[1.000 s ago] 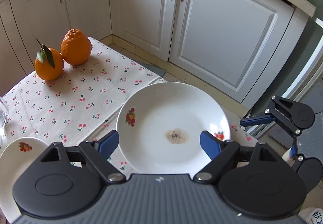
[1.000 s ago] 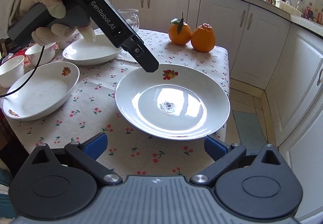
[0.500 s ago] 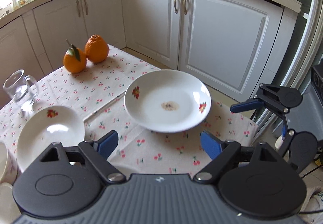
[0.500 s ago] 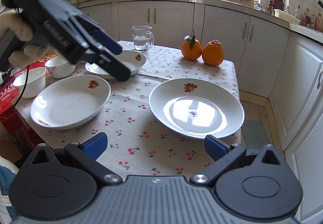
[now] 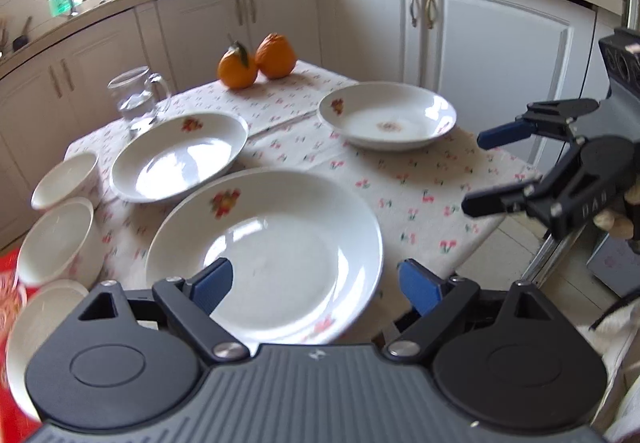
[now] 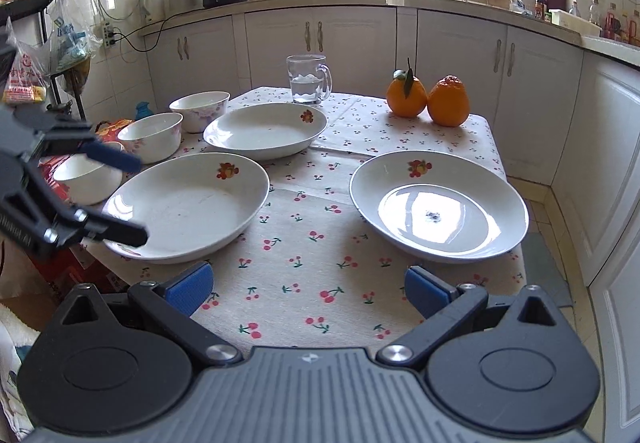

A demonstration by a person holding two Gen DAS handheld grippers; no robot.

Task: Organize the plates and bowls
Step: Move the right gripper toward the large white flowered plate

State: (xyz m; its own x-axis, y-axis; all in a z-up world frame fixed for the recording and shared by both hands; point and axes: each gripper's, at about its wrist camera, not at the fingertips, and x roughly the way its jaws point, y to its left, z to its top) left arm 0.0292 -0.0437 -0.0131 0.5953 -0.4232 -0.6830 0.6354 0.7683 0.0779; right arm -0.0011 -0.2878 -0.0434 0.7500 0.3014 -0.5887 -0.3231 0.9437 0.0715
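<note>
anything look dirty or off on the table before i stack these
Yes: the plate on the right has a small dark smudge of residue at its centre, while the other two plates look clean. Nothing is spilled, cracked or tipped over.

left gripper (image 5: 316, 285) withdrawn, right gripper (image 6: 308, 285) backed off

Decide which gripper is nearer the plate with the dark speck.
Right. The right gripper faces the speck plate across bare cloth; the left gripper hangs over another plate, farther off.
</note>
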